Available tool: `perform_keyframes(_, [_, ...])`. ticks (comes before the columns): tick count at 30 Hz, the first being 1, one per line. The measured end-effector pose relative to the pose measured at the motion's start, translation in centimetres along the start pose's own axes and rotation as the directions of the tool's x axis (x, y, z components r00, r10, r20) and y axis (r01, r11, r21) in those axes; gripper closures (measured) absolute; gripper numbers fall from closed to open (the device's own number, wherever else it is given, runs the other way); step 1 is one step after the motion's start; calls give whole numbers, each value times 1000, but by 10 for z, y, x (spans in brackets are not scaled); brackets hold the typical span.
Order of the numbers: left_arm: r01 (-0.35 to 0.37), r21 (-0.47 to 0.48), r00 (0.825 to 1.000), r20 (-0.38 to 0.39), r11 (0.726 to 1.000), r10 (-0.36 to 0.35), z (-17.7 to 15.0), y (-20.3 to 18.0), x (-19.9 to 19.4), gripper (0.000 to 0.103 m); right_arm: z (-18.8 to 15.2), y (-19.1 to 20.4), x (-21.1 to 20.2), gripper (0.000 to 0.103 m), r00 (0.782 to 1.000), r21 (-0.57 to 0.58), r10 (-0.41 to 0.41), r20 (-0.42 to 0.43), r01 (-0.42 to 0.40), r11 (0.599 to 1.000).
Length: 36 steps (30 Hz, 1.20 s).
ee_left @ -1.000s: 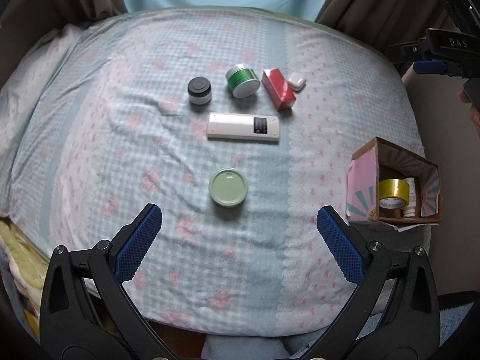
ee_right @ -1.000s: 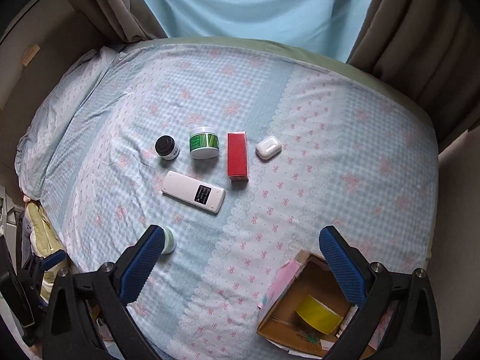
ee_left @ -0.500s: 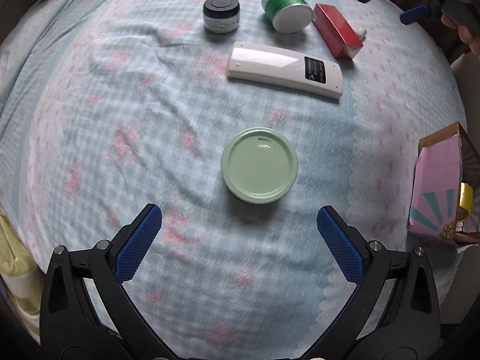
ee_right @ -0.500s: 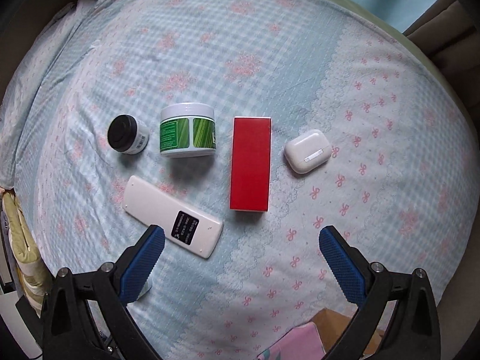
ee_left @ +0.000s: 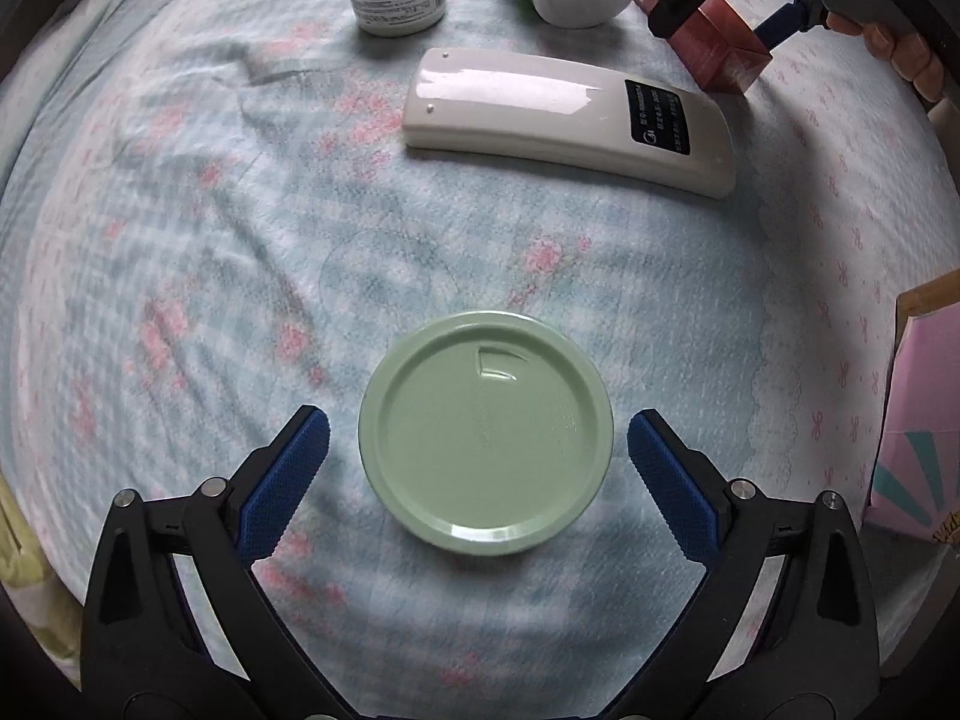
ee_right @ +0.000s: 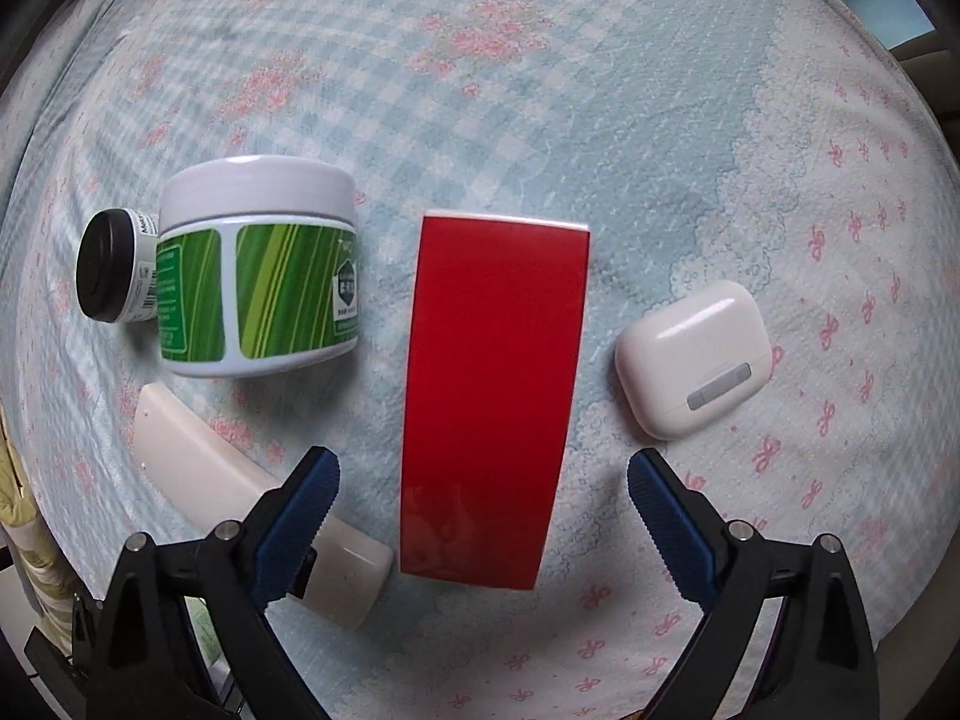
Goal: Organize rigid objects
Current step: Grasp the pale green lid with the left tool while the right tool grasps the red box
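1. While both grippers hang spread and empty over the bed, the left gripper [ee_left: 479, 449] straddles the pale green round lid [ee_left: 486, 433], which lies flat between its pads, untouched.
2. Right gripper [ee_right: 480, 474] brackets the near end of the red box [ee_right: 492, 402]; the box's long axis runs near-to-far, in line with the fingers.
3. Left to right in the right view: black-capped jar [ee_right: 114, 267], green-labelled tub [ee_right: 258, 267], red box, white earbud case [ee_right: 696, 357]; white remote [ee_right: 252, 510] lies near-left.
4. Surface: soft checked bedsheet [ee_right: 540, 90]; likely to give under pressure.
5. Room: cardboard box [ee_left: 924, 414] at the right edge.

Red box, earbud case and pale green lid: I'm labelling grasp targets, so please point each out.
red box [ee_right: 489, 396], right wrist view, middle of its top face
earbud case [ee_right: 693, 357], right wrist view, its lid
pale green lid [ee_left: 486, 432], left wrist view, centre
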State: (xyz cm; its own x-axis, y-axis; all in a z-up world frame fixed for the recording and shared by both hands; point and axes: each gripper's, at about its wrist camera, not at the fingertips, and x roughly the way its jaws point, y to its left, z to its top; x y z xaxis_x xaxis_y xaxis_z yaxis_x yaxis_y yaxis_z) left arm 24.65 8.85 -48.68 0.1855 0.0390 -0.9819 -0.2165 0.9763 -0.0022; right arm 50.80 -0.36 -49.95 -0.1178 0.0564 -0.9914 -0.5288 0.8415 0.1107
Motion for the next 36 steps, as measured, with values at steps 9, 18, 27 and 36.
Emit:
perform_keyframes(9, [-15, 21, 999, -31, 1000, 15, 17, -16, 16, 22, 19, -6, 12, 30, 1000, 19, -4, -25, 5, 1000])
perform_keyframes(18, [-15, 7, 1000, -24, 1000, 15, 23, -12, 20, 35, 43, -7, 0, 65, 998, 17, -62, -23, 62, 998])
perform_keyframes(27, [14, 1, 1000, -16, 1000, -14, 21, -10, 15, 35, 35, -9, -6, 65, 999, 24, -37, 8, 37, 999])
perform_keyframes(36, [50, 11, 998, 45, 999, -50, 7, 5, -32, 35, -13, 1, -43, 65, 997, 20, 34, 71, -35, 999])
